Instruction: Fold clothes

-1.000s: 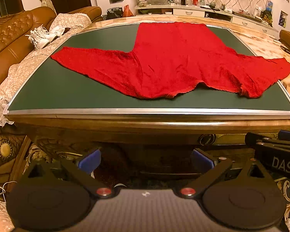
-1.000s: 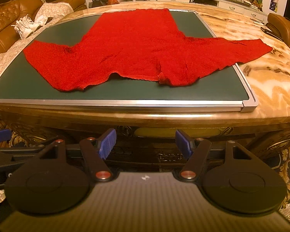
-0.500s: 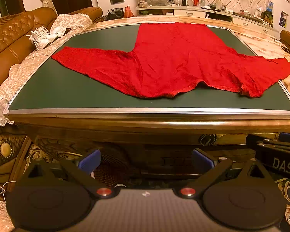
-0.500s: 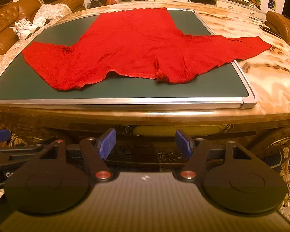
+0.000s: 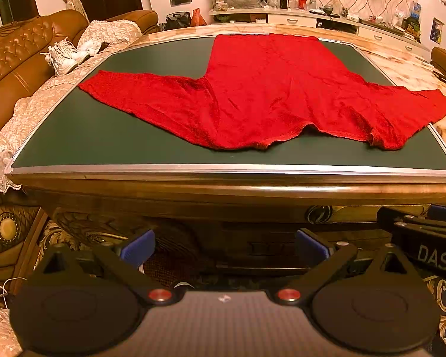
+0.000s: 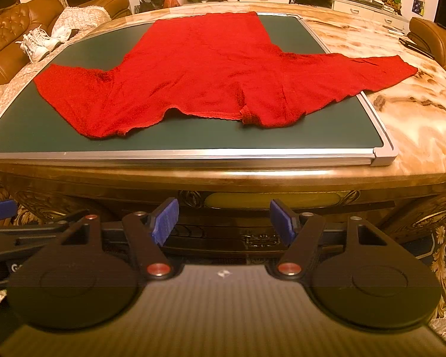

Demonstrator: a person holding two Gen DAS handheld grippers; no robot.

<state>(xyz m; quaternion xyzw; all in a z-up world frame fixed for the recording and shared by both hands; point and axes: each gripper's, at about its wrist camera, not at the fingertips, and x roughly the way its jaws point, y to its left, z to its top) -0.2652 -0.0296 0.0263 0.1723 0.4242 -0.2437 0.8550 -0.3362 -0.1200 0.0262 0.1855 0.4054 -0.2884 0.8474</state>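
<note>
Red garment (image 5: 267, 89) lies spread flat on the green mat (image 5: 104, 136), sleeves out to both sides; its right sleeve overhangs onto the marble tabletop (image 6: 416, 125). Left gripper (image 5: 223, 245) and right gripper (image 6: 224, 221) sit below the table edge, jaws apart, empty.

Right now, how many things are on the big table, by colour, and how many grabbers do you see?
Red: 1, the red garment, spread flat.
Green: 1, the green mat under it.
Black grabbers with blue pads: 2, the left gripper and the right gripper, both open and holding nothing.
Total: 4
</note>
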